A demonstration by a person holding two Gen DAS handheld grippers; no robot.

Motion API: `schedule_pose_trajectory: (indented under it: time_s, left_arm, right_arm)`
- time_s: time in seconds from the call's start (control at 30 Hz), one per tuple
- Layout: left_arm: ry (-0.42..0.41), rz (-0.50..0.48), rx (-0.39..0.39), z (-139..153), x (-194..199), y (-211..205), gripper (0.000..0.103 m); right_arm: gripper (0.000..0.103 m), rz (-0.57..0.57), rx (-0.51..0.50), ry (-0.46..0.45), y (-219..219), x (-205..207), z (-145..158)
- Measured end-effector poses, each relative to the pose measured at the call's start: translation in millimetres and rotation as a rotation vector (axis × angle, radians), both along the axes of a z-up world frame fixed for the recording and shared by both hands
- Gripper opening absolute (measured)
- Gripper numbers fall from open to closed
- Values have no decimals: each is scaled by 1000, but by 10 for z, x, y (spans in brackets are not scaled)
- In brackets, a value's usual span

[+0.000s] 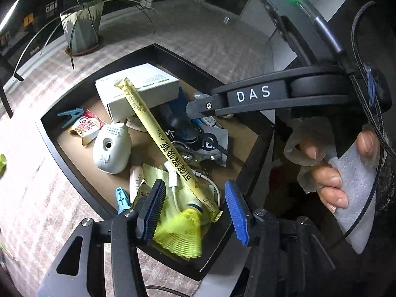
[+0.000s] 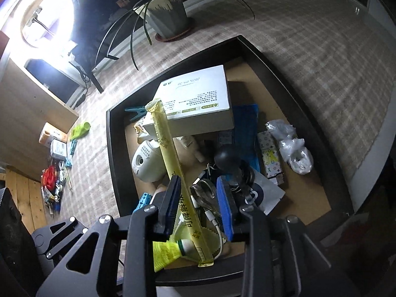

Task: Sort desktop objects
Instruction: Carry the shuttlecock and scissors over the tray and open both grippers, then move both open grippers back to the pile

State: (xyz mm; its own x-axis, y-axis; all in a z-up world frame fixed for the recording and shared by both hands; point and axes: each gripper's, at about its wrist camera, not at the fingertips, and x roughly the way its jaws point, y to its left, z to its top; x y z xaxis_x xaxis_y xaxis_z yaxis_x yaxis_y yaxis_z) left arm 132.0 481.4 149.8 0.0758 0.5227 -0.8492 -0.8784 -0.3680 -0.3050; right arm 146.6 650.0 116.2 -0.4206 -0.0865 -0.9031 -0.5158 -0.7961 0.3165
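both grippers hang over the black tray (image 1: 74, 173) with jaws apart, gripping nothing. the long yellow packet (image 2: 170, 153) lies in the tray, slanting from the white box (image 2: 198, 101) to the near rim. it runs between the right gripper (image 2: 200, 205) pads, so right seems nearer; the left gripper (image 1: 195, 210) straddles the yellow shuttlecock (image 1: 183, 232).

Left gripper (image 1: 195, 208) points steeply down, jaws apart and empty. Right gripper (image 2: 198, 205), at its two o'clock, likewise; fingers (image 1: 331, 180) grip its handle.
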Motion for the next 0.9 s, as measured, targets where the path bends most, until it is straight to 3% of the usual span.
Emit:
schedule_pose_trajectory:
  time_s: [0.47, 0.9]
  left_arm:
    - [-10, 128, -12, -77, -352, -279, 47]
    - [-6, 422, -60, -217, -1160, -1156, 47]
  right_arm:
    - [31, 101, 2, -9, -322, -342, -29]
    - [31, 297, 18, -1, -987, -1143, -6]
